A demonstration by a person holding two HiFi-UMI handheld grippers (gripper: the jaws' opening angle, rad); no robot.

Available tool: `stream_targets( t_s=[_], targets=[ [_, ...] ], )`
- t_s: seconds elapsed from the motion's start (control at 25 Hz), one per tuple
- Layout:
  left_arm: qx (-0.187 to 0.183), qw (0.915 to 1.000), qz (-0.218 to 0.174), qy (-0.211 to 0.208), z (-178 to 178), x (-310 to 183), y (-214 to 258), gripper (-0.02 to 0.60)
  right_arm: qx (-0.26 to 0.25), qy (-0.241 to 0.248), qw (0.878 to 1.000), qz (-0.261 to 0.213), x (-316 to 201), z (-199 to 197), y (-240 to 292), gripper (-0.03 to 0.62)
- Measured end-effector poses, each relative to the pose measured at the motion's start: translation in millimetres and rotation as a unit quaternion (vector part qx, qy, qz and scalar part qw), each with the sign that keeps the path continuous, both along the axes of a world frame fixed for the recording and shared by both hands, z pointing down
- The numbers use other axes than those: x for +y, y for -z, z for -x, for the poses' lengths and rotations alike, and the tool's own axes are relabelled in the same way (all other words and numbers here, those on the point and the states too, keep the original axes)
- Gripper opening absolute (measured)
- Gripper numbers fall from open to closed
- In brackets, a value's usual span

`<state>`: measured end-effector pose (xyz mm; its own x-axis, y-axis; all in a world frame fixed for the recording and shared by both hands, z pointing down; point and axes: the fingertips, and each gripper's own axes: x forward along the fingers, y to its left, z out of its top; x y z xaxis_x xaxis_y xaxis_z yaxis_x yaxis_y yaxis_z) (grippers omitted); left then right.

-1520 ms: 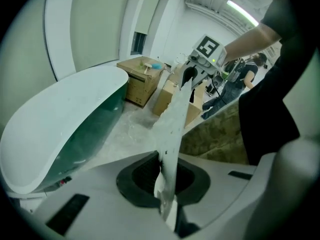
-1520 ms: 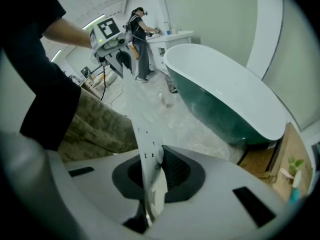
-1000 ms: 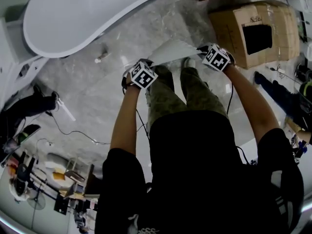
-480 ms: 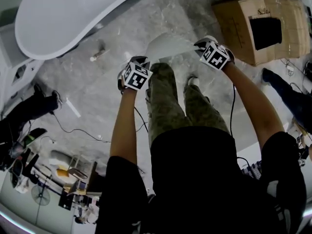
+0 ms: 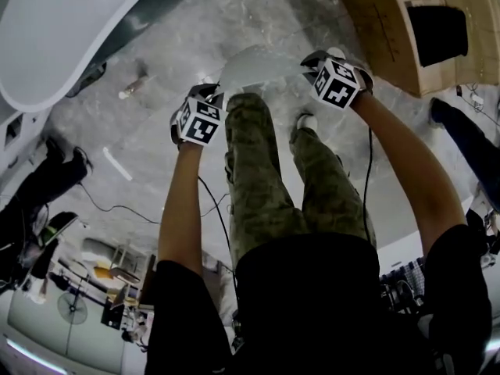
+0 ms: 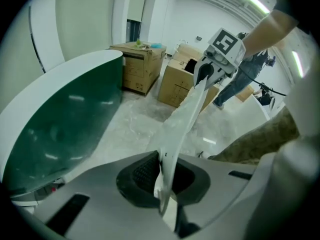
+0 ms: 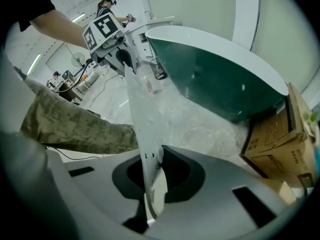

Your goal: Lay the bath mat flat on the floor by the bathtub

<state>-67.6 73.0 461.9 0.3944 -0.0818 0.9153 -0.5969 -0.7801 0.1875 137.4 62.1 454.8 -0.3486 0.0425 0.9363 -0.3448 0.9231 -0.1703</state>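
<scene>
L gripper (image 5: 211, 96) & R gripper (image 5: 314, 61) each pinch an edge of thin white bath mat (image 5: 254, 69), spread btwn their fingers, prob. so it lands flat by white oval bathtub (image 5: 55, 30).

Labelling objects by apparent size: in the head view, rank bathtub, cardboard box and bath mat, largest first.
1-2. bathtub and cardboard box: look alike, both cropped by the frame, so unranked.
3. bath mat: clearly smallest.

Head view steeply down; others opposed (bathtub (image 5: 55, 37) shared).
</scene>
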Motion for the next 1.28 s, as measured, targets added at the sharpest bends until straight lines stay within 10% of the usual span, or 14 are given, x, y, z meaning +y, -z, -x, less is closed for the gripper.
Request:
stream_targets(
  t_s=[0.52,0.8,1.28],
  targets=[
    [-0.033,0.9977,0.005,0.059,-20.2,31.8,-157.7,0.028,0.008,0.018,1.000,0.000,2.7,-18.7,-160.4,0.029],
    [-0.060,0.9966,0.028,-0.048,-16.0,35.2,-215.4,0.028,0.018,0.097,0.995,-0.011,2.0,-14.3,-218.3,0.029],
    [-0.050,0.9970,-0.019,-0.056,5.1,-22.9,-254.8,0.028,0.006,0.126,0.991,-0.037,-45.1,6.2,-265.2,0.029]
  ],
)
